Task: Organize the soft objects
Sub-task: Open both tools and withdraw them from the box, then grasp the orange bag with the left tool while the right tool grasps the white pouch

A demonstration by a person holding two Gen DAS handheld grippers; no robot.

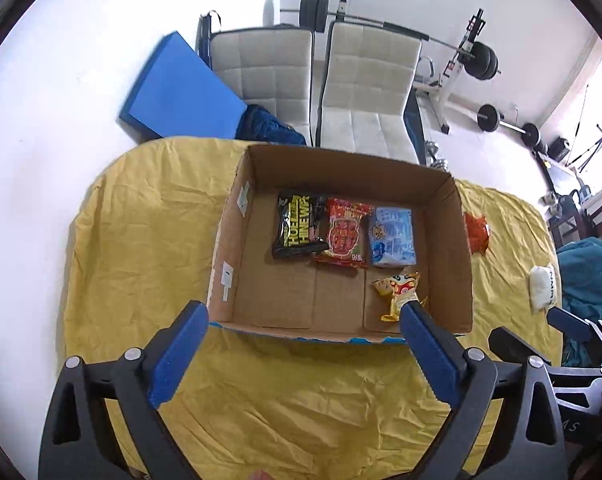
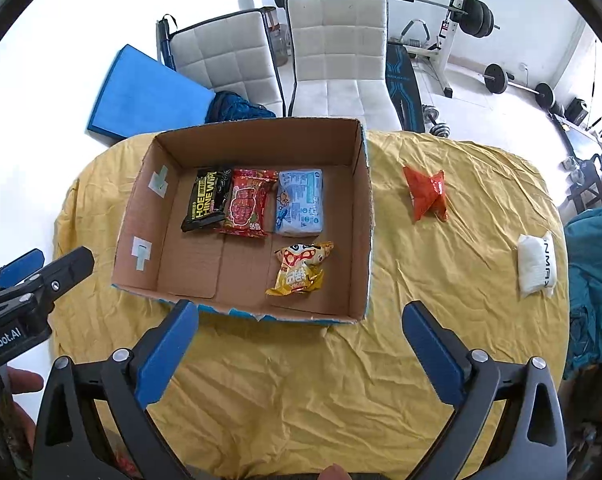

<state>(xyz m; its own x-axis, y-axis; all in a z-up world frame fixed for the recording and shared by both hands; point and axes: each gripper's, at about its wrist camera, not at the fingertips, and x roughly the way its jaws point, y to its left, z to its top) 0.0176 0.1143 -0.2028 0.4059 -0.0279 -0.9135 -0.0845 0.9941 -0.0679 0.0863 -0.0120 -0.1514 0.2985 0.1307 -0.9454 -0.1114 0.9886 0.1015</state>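
An open cardboard box stands on a yellow cloth. Inside lie a black packet, a red packet, a pale blue packet and a yellow snack bag. An orange-red bag and a white pouch lie on the cloth right of the box. My left gripper is open and empty at the box's near edge. My right gripper is open and empty just before the box.
The yellow cloth covers a rounded table. Two white chairs, a blue mat and a barbell rack stand behind it. A teal cloth hangs at the right edge.
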